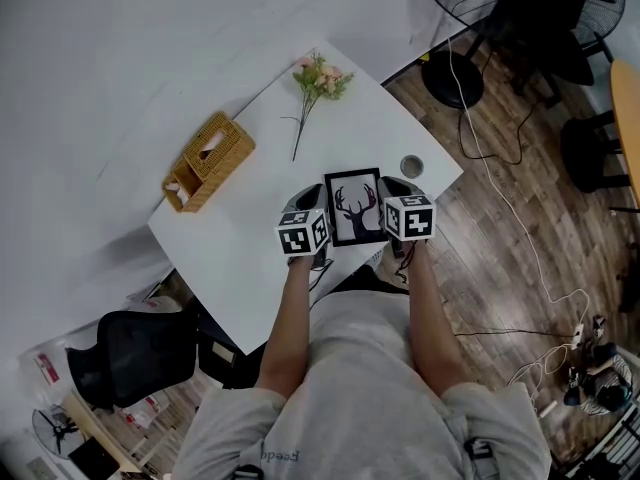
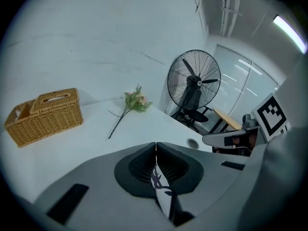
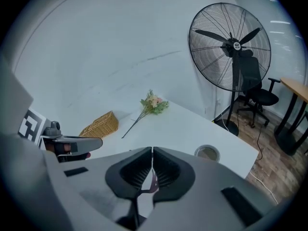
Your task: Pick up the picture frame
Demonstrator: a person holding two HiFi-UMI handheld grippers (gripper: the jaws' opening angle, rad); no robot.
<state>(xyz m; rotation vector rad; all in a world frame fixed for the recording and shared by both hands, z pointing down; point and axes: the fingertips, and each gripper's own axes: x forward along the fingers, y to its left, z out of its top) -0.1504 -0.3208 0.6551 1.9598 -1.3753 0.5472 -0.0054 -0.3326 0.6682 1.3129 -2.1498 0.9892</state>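
The picture frame, black-edged with a deer-antler print, is upright in the head view over the near part of the white table. My left gripper is shut on its left edge and my right gripper is shut on its right edge. In the left gripper view the frame's edge runs down from the closed left gripper. The right gripper view shows the frame pinched in the right gripper. Whether the frame touches the table I cannot tell.
A wicker basket sits at the table's left, a flower sprig at the far corner, a round grommet near the right edge. A standing fan and cables are on the wooden floor to the right; a black chair is at lower left.
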